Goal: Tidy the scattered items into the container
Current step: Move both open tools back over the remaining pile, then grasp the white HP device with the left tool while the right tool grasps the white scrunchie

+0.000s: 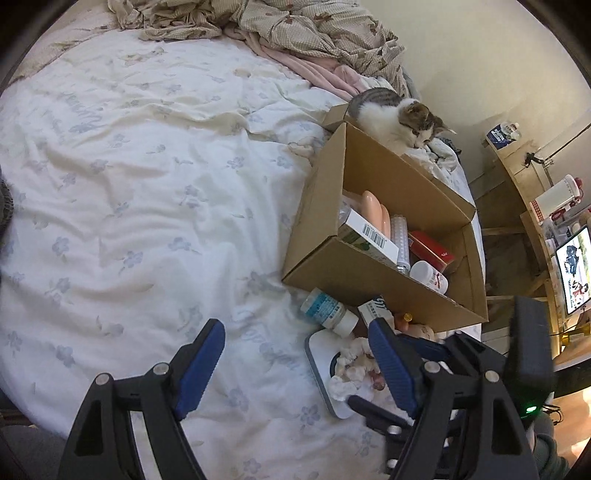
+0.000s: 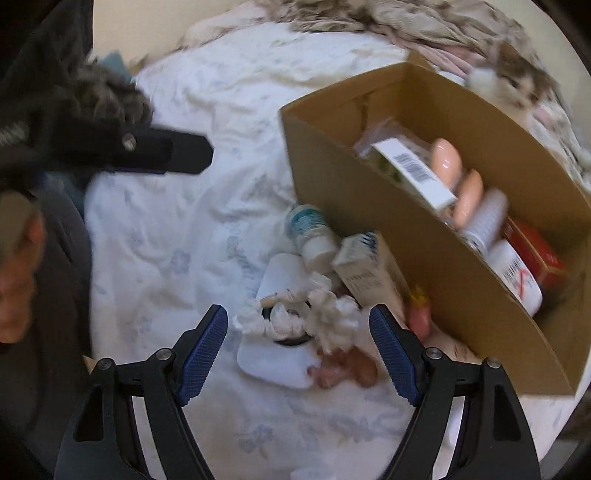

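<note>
An open cardboard box [image 1: 317, 229] [image 2: 369, 206] lies on the bed and holds a white carton [image 1: 369, 236], peach tubes, a red box and a white bottle. Just outside its near wall lie a teal-labelled bottle [image 1: 327, 312] [image 2: 310, 232], a small carton [image 2: 369, 269], a flat white device [image 2: 273, 358] with crumpled tissue [image 2: 332, 317] on it, and a pink item [image 2: 343, 369]. My right gripper [image 2: 299, 350] hangs open above the tissue and device. My left gripper [image 1: 295, 369] is open over bare quilt, left of the pile.
A cat [image 1: 399, 118] [image 2: 517, 85] sits at the box's far side. The white flowered quilt [image 1: 129, 184] spreads to the left, with bunched bedding [image 1: 295, 26] at the back. A desk with a lit screen [image 1: 572, 273] stands past the bed's right edge. A person's hand [image 2: 14, 295] shows at the left.
</note>
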### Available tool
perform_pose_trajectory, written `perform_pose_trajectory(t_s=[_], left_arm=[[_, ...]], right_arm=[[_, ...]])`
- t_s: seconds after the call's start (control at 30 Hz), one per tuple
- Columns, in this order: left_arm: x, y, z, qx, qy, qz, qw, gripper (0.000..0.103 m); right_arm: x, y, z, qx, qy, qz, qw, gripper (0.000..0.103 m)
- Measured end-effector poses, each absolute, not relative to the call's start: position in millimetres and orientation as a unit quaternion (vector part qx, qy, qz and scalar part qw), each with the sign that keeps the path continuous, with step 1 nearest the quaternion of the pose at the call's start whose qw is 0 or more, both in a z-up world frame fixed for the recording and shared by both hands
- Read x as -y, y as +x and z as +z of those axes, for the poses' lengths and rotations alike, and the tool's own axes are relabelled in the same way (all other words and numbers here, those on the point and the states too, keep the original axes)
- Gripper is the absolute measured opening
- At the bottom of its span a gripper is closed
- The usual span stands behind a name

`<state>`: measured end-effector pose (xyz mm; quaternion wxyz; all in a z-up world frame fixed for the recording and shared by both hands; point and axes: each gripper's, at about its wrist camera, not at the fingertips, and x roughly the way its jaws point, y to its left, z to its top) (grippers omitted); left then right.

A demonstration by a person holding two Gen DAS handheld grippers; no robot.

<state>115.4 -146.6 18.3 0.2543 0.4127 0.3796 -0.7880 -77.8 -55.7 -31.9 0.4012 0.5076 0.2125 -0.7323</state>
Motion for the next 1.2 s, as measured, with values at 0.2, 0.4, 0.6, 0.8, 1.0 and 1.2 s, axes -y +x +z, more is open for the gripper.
perform_pose_trajectory(t_s=[0.2,0.4,0.6,0.8,1.0,1.2], left_arm=[[149,114,15,-0.376,0.418,-0.785,0.263,0.080],[145,108,9,-0.349,0.448,-0.793,0.222,0.080],[121,97,-16,-0.370,0.502,-0.761,0.180,0.080],[52,69,-52,-0.297,0.573,-0.743,0.175,0.080],[33,51,-64,-0.272,0.569,-0.750,0.200,0.080],[29,46,-68,-0.258,0.562,-0.754,0.221,0.082]], right_arm=[[66,-71,-51,-0.247,0.511,-0.709,0.418,0.039],[27,-91,-13,-0.154,0.505,-0.740,0.418,0.017],[-43,-116,51,-0.059,0.454,-0.806,0.375,0.017],[-56,-119,79,-0.011,0.428,-0.827,0.364,0.017],[-52,-118,80,-0.013,0.432,-0.822,0.370,0.017],[-50,-115,90,-0.014,0.422,-0.824,0.379,0.017]])
